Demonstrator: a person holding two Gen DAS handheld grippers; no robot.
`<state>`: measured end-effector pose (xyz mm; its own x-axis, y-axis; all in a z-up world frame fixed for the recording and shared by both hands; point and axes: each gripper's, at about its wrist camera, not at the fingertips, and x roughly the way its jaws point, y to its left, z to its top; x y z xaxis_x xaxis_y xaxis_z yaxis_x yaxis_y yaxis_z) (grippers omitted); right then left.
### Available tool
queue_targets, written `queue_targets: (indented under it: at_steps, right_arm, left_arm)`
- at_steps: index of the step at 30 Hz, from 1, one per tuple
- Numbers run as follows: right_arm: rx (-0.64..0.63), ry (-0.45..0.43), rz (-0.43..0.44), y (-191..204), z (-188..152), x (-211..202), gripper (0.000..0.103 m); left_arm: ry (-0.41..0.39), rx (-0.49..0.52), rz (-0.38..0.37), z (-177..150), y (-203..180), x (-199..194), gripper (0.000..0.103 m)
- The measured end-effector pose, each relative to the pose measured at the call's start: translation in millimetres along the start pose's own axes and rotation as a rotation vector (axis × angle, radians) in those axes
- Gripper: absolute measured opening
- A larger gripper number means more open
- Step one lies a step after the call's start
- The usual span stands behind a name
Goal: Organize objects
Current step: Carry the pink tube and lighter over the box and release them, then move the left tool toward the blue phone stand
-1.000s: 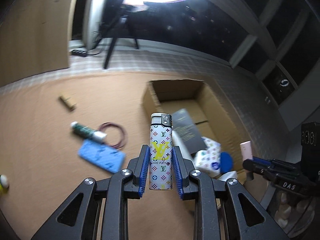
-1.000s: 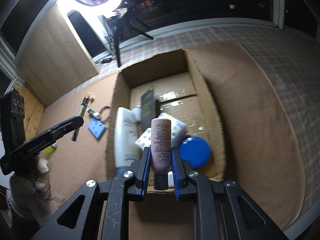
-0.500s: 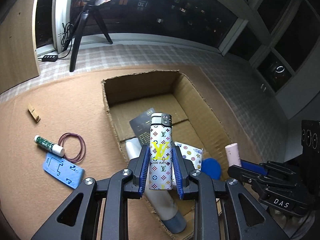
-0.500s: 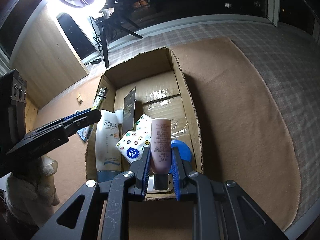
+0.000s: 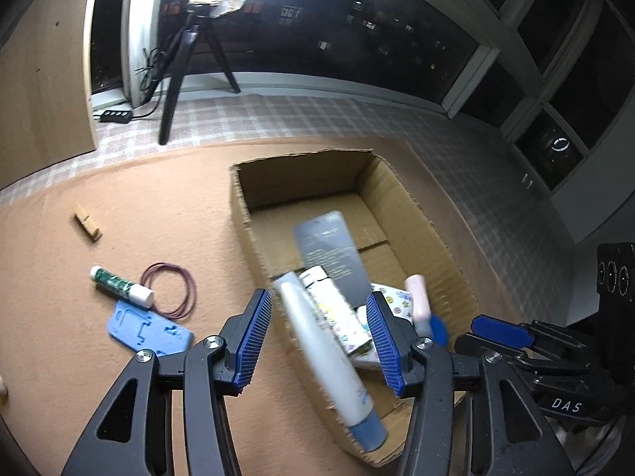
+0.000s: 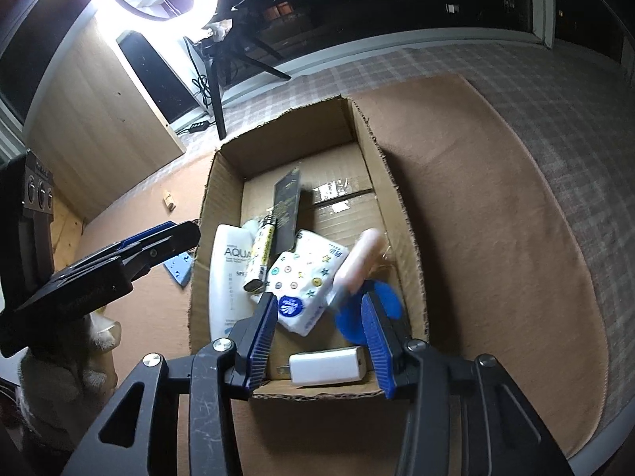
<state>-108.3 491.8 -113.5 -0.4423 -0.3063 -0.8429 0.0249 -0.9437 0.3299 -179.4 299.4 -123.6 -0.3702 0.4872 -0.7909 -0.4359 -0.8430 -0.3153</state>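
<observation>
While both grippers hang over the cardboard box (image 6: 401, 214), several items in it are smeared by motion blur: the white tube (image 5: 325, 353) and the black card (image 5: 331, 256) are soft in the left wrist view, and the pink bottle (image 6: 359, 261) is blurred in the right wrist view. The tube's lower end is partly hidden behind the box's near wall. The blue disc (image 6: 383, 297) is half covered by the right gripper's fingers (image 6: 375, 329).

Half a second ago the patterned lighter (image 6: 260, 254) was clamped in the left gripper (image 5: 319, 341) and the pink bottle in the right gripper (image 6: 317, 337). Both sets of jaws have just been opening; nothing is pressed between either pair now, and they stand moderately apart.

The lighter is seen lying slantwise on the white tube near the box's left wall. The pink bottle is seen tilted, near the right wall, beside the patterned tissue pack (image 6: 307, 277). A white charger (image 6: 327, 365) lies against the near wall.
</observation>
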Motion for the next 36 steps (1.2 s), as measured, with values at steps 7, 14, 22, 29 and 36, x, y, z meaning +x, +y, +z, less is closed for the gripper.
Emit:
queue_targets:
  at_steps: [7,14,22,29,36]
  right_arm:
    - [0.011,-0.004,0.035,10.3,-3.7,-3.5,0.040]
    - [0.010,-0.001,0.070,22.8,-5.0,-3.7,0.040]
    - [0.002,0.013,0.099,35.6,-5.5,0.5,0.040]
    - [0.022,0.009,0.088,25.1,-8.4,-5.5,0.040]
    - [0.057,0.021,0.081,12.3,-13.5,-4.4,0.040]
  left_arm:
    - [-0.017,-0.072,0.068,-9.8,50.9,-16.9,0.053]
    - [0.017,-0.182,0.161,-24.3,119.9,-20.5,0.053]
    - [0.073,-0.191,0.204,-26.8,126.8,5.3,0.053]
    - [0.097,-0.169,0.290,-16.0,113.8,37.1,0.054]
    - [0.109,-0.059,0.392,-12.9,100.4,53.4,0.057]
